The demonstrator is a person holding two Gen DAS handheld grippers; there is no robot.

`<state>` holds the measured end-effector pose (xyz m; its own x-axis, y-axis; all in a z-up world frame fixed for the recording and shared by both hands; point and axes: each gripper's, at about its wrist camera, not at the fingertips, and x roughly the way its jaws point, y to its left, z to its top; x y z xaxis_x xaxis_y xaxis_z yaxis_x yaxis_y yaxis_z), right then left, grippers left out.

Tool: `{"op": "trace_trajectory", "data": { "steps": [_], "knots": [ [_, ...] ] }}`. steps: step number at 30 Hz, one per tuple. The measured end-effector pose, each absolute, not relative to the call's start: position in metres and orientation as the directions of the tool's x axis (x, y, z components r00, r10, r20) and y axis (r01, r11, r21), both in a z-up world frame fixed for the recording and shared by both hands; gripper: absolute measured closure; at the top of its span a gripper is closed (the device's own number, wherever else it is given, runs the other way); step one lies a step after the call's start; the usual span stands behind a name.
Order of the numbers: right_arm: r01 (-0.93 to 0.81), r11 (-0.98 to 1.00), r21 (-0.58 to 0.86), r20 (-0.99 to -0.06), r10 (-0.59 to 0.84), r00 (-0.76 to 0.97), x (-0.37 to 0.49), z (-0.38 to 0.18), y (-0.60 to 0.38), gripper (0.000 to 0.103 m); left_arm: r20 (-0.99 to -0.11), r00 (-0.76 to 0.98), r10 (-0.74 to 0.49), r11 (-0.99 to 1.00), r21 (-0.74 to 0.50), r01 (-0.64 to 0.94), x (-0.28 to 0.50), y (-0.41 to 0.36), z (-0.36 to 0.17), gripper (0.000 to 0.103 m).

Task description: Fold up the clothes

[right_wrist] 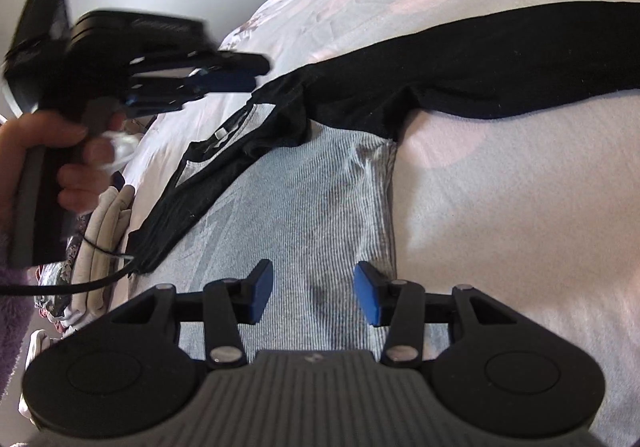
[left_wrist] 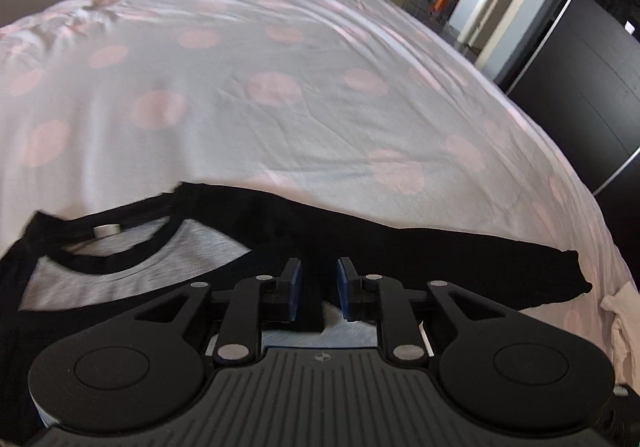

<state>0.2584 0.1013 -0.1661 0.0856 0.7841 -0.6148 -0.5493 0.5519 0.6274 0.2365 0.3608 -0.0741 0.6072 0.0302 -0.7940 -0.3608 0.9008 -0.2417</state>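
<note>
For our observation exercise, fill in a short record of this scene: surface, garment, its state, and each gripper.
surface: bed with pink-dotted sheet
garment: grey shirt with black sleeves
state: spread flat, one sleeve stretched out sideways
left gripper: open, nothing pinched, over the black sleeve
right gripper: open, above the shirt's grey body
extras: pile of clothes at the bed's edge

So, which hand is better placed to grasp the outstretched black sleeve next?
Probably left: the left gripper is directly over the black sleeve, jaws slightly apart. The right gripper hangs open over the grey body, farther from it.
</note>
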Motion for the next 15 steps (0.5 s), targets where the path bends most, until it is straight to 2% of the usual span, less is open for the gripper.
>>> {"op": "trace_trajectory", "data": {
  "steps": [6,11,13,15],
  "knots": [
    [-0.59,0.546,0.594,-0.603,0.789,0.122,0.248,-0.159,0.107,0.06,-0.767,0.607,0.207,0.873,-0.135,-0.469,0.131,0.388,-0.05,0.083],
    [-0.614,0.561,0.555,-0.6,0.781,0.172,0.239,-0.15,0.108,0.062,-0.771,0.527,0.357,0.805,-0.032,-0.593,0.038,0.421,-0.06,0.083],
    [-0.624,0.568,0.537,-0.599,0.777,0.192,0.235,-0.147,0.109,0.062,-0.774,0.497,0.392,0.763,-0.028,-0.646,0.008,0.436,-0.073,0.082],
    [-0.634,0.573,0.519,-0.599,0.773,0.209,0.232,-0.146,0.11,0.062,-0.775,0.493,0.394,0.715,-0.079,-0.695,-0.018,0.451,-0.093,0.082]
  ]
}}
